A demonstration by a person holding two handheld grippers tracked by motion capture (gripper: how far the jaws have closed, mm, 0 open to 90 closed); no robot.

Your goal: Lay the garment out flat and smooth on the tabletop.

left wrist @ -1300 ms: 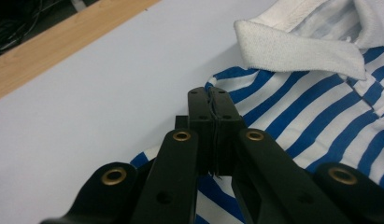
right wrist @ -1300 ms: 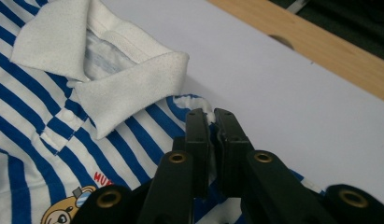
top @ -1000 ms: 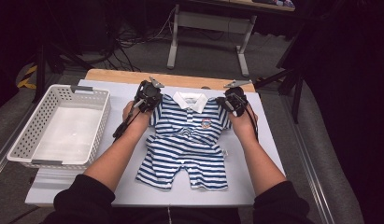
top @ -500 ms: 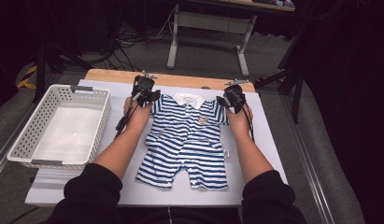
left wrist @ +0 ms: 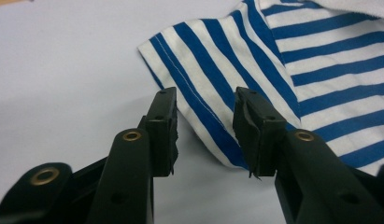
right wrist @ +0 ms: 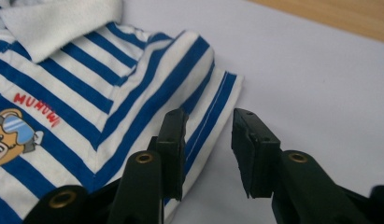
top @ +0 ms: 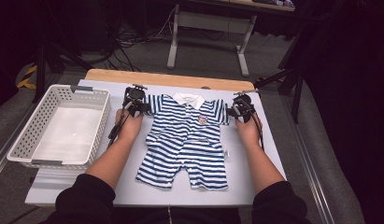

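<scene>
A blue-and-white striped baby romper [top: 187, 140] with a white collar [right wrist: 63, 23] and a bear print [right wrist: 12, 135] lies flat on the pale table sheet [top: 255, 186]. My left gripper [top: 139, 106] hovers low at its left sleeve [left wrist: 213, 79]. Its jaws have just been opening and stand apart around the hem [left wrist: 204, 114], not pressing it. My right gripper [top: 237, 111] is at the right sleeve [right wrist: 199, 84]. Its jaws opened and have just been closing a little, and are still apart [right wrist: 209, 126]. The sleeve edge lies under one jaw, and bare sheet shows in the gap.
A white slatted basket [top: 21, 144] stands on the table's left side, close to my left forearm. A wooden board edge [top: 171, 79] runs along the back. Beyond it are the floor, cables and a desk frame.
Both hands have sunk toward the table and drifted outward to the sleeve ends. The romper's shoulders, held up before, now lie spread flat with both sleeves let go.
</scene>
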